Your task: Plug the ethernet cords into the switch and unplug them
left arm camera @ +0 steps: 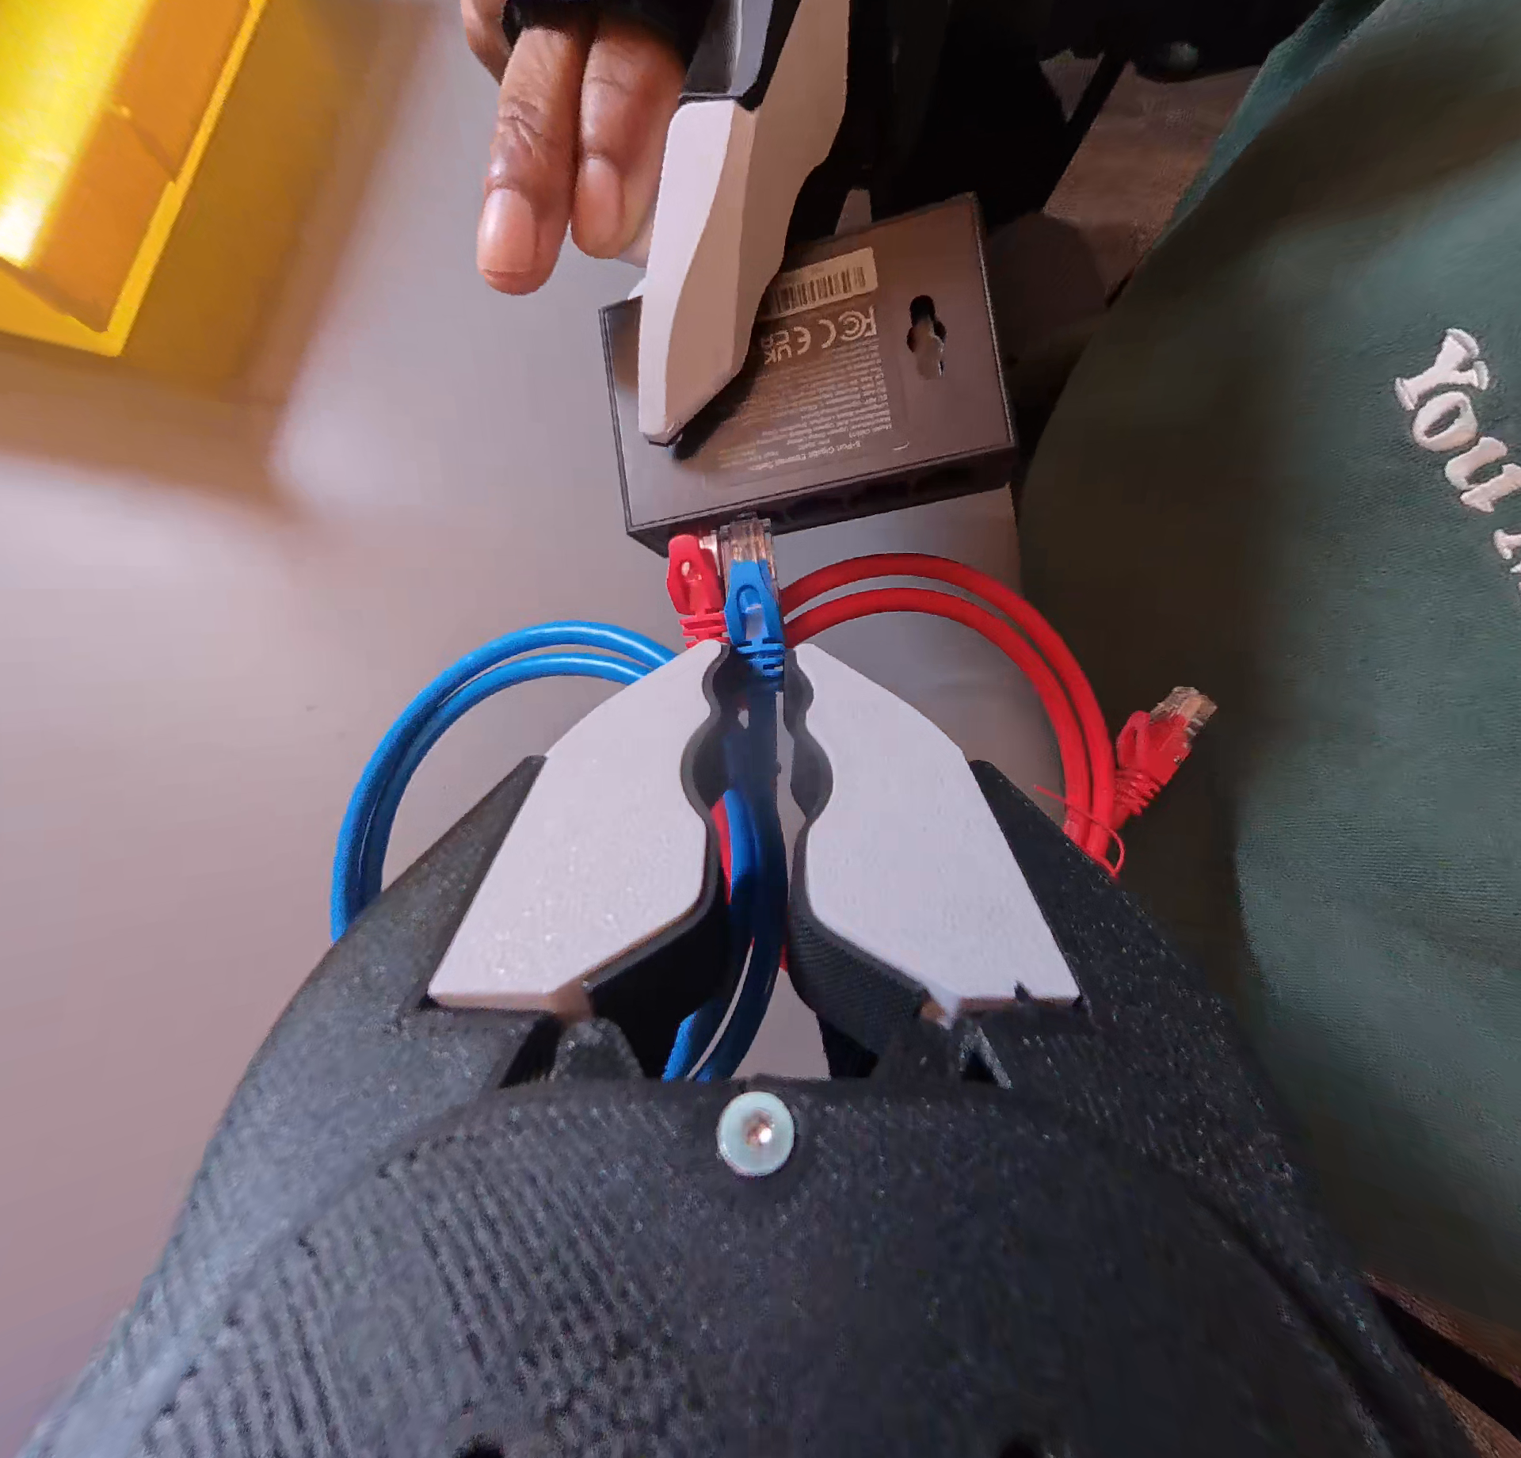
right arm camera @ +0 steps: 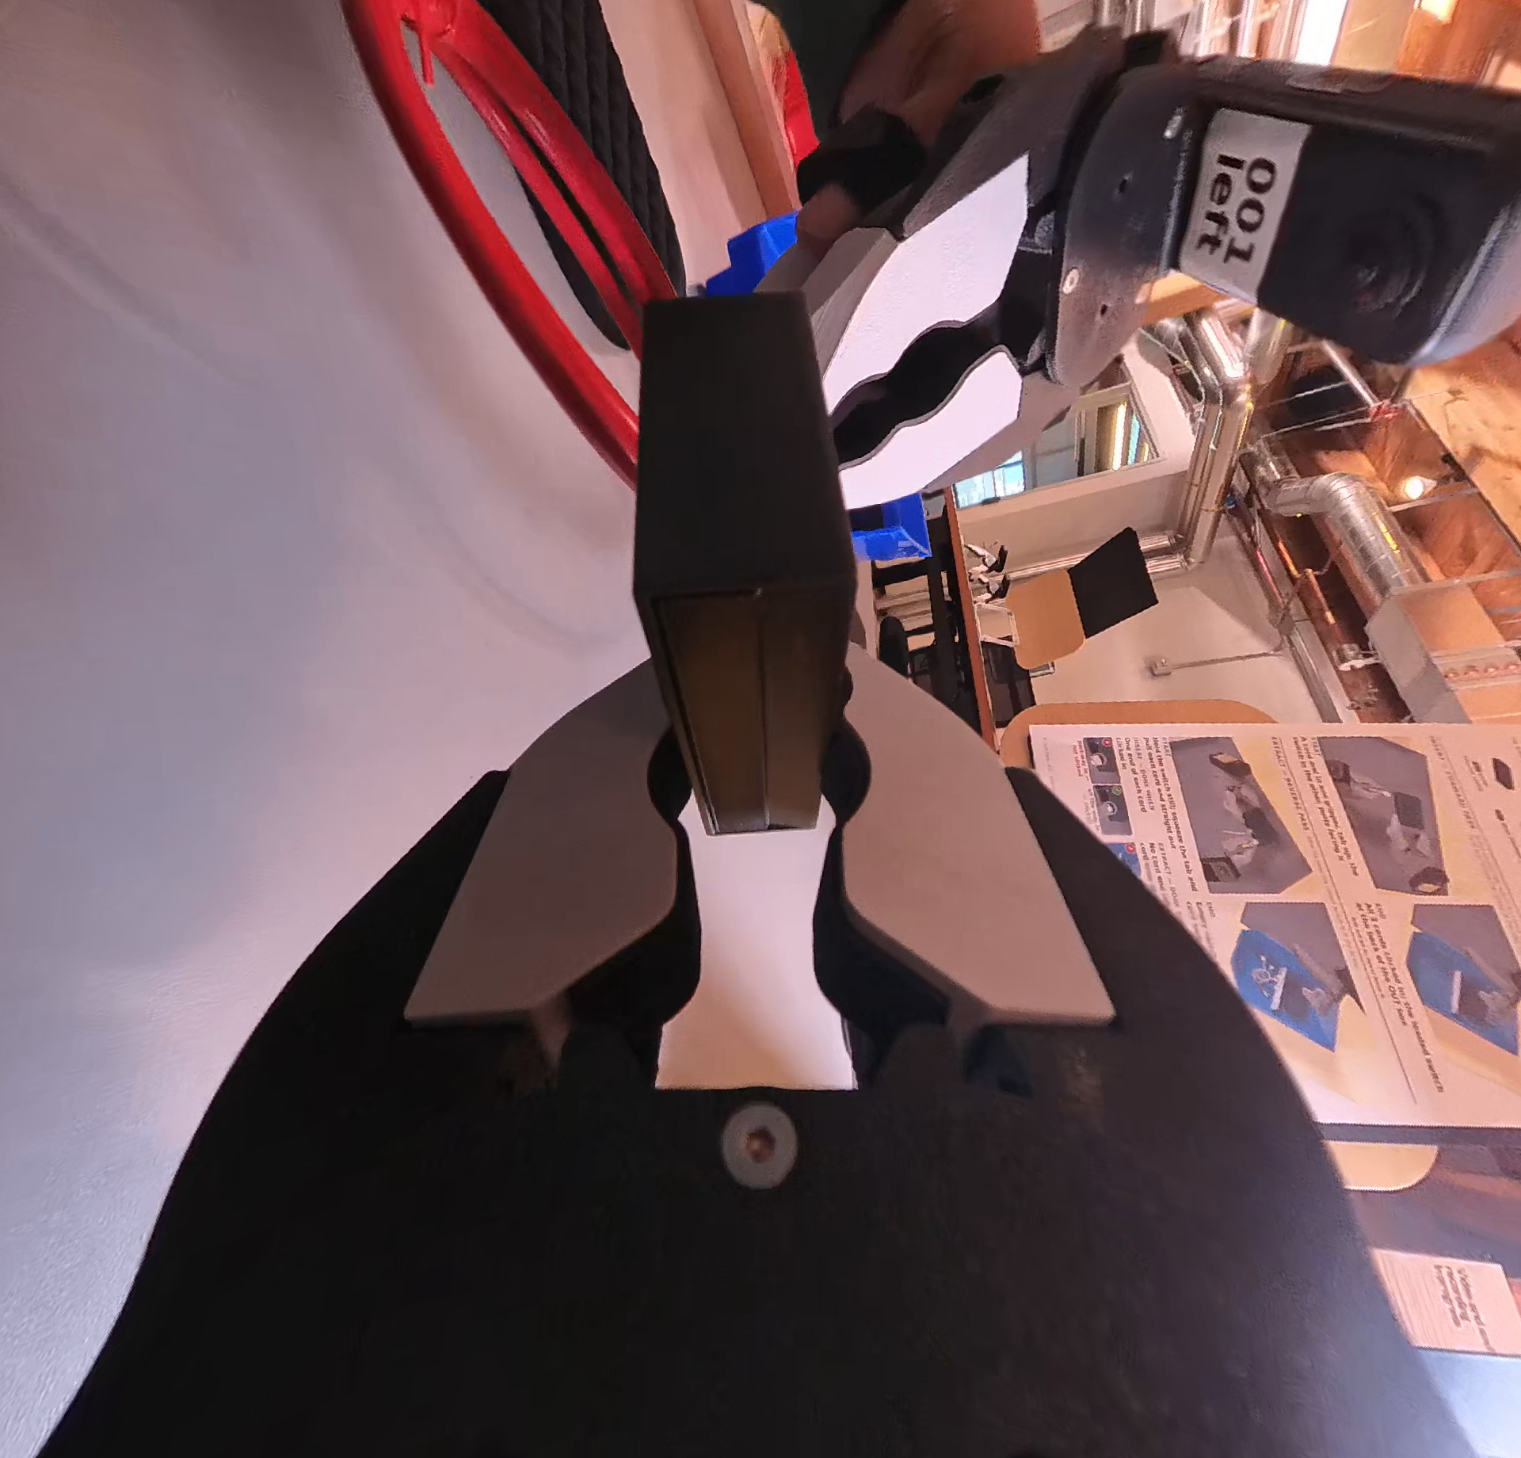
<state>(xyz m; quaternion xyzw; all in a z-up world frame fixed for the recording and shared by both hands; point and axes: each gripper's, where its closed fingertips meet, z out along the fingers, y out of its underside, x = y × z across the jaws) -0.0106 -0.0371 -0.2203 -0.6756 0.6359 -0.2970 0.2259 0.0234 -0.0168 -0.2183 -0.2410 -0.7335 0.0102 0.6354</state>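
The black switch [left arm camera: 831, 398] is held off the table, underside towards me, ports facing my left gripper. My right gripper [right arm camera: 753, 768] is shut on it; one of its fingers [left arm camera: 700, 291] lies across the switch. The switch [right arm camera: 732, 472] shows edge-on in the right wrist view. A red plug [left arm camera: 691, 583] sits in the end port. My left gripper [left arm camera: 755, 657] is shut on the blue cord's boot [left arm camera: 753, 620]. The clear blue-cord plug [left arm camera: 745, 542] is at the mouth of the port beside the red one, mostly outside. The left gripper's fingers [right arm camera: 946, 258] show past the switch.
The red cord [left arm camera: 988, 636] loops right and ends in a free plug [left arm camera: 1165, 735]. The blue cord [left arm camera: 411, 760] loops left. A person's green garment [left arm camera: 1317, 760] is close on the right, a hand [left arm camera: 543, 142] above. A printed instruction sheet [right arm camera: 1234, 883] lies on the table. There is about 5 cm between the tips of the two grippers.
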